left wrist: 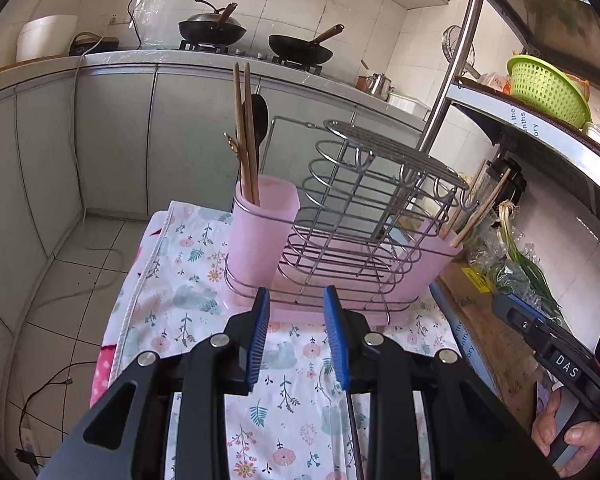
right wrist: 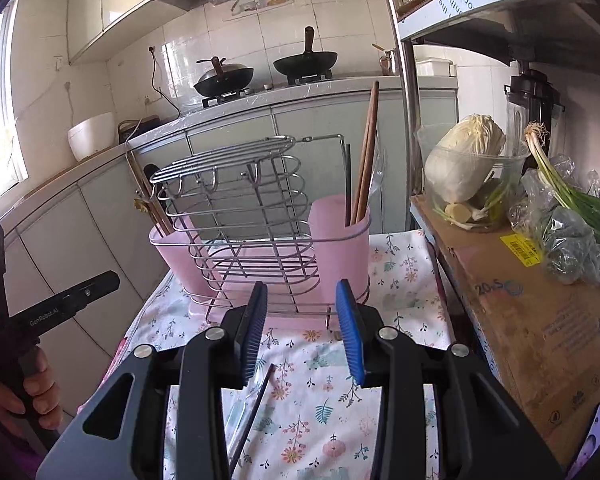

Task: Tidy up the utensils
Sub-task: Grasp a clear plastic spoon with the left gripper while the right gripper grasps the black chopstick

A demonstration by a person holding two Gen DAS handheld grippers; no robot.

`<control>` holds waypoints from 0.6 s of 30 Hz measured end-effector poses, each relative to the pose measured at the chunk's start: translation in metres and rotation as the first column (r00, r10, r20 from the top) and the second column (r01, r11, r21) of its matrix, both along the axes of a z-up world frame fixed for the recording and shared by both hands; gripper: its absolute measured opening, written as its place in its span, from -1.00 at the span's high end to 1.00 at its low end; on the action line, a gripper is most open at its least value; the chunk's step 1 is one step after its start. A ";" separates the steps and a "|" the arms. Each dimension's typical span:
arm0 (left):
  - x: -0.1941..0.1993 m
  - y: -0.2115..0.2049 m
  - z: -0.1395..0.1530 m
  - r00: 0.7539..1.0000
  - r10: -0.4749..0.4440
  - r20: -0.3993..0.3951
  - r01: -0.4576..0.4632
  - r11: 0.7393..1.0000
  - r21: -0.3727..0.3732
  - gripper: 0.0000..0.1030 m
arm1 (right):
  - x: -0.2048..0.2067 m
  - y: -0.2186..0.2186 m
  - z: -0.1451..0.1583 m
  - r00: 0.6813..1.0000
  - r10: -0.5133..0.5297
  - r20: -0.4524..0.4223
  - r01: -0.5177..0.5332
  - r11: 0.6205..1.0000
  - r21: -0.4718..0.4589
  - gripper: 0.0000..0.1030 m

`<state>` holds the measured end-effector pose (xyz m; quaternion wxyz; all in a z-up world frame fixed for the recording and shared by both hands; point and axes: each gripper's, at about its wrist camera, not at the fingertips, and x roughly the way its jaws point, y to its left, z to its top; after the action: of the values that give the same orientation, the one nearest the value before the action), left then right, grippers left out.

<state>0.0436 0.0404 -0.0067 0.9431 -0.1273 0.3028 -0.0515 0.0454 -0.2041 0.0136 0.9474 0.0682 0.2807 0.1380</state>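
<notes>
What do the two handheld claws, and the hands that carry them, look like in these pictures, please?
Both the left claw and the right claw have black angular bodies with silver rivets and ribbed blue finger pads. One handle reads "GenRobot.AI", the other "DAS". The bare left hand and right hand grip black handles; a purple sleeve edge shows.

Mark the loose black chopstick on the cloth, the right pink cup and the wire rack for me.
Black chopstick (right wrist: 256,408), right wrist view, middle of its shaft.
Right pink cup (right wrist: 342,240), right wrist view, front wall.
Wire rack (right wrist: 252,216), right wrist view, centre rings.
</notes>
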 end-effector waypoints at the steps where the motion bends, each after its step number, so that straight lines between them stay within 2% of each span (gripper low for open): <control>1: 0.000 -0.002 -0.003 1.000 -0.002 -0.009 0.002 1.000 0.001 0.48 | 0.000 0.000 -0.002 1.000 0.000 -0.004 0.000 1.000 0.001 0.30; 8: 0.001 -0.016 -0.019 0.998 -0.023 -0.053 0.025 0.999 0.039 0.48 | -0.001 0.006 -0.022 0.998 -0.028 -0.053 0.027 0.999 -0.020 0.30; 18: 0.001 -0.026 -0.043 0.993 -0.029 -0.111 0.039 0.996 0.086 0.48 | 0.010 0.019 -0.060 0.975 0.028 -0.220 -0.026 1.000 0.013 0.30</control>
<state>0.0449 0.0144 -0.0498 0.9288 -0.0833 0.3581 -0.0472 0.0555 -0.1853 -0.0469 0.9081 0.0840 0.3842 0.1437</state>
